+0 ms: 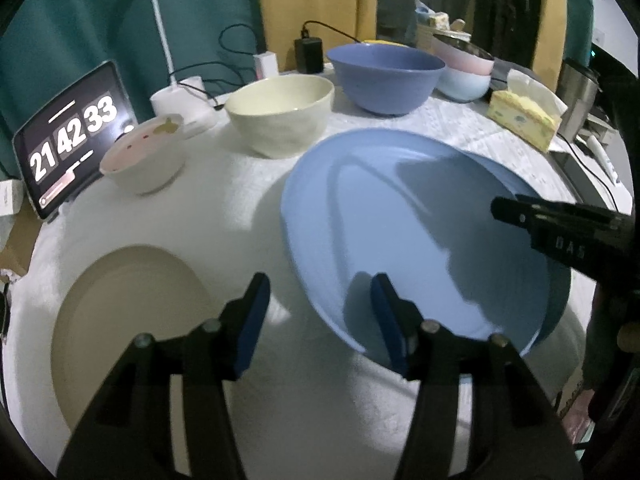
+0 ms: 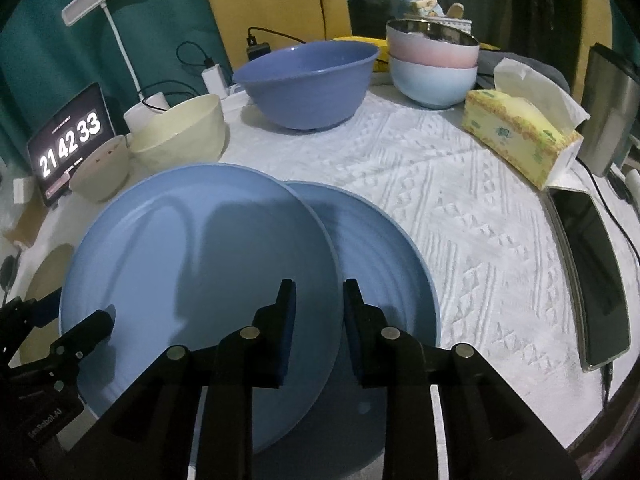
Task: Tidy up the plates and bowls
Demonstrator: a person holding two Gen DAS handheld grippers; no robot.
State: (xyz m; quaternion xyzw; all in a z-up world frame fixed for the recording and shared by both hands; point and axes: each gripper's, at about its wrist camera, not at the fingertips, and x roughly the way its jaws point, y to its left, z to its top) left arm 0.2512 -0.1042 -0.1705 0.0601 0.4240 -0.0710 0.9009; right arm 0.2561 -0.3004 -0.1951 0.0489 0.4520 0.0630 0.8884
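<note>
Both grippers, left (image 1: 320, 312) and right (image 2: 320, 312), straddle the upper blue plate's (image 2: 192, 264) rim, jaws parted, not pinching. It lies askew on the lower blue plate (image 2: 384, 248) on the bench (image 2: 460, 208). Probably stiff, light, slippery; take it by the rim.

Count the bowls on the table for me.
5: small patterned bowl by the clock tablet, cream bowl beside it, big blue bowl behind, and pink bowl nested in pale blue bowl at the back. More may be hidden.
</note>
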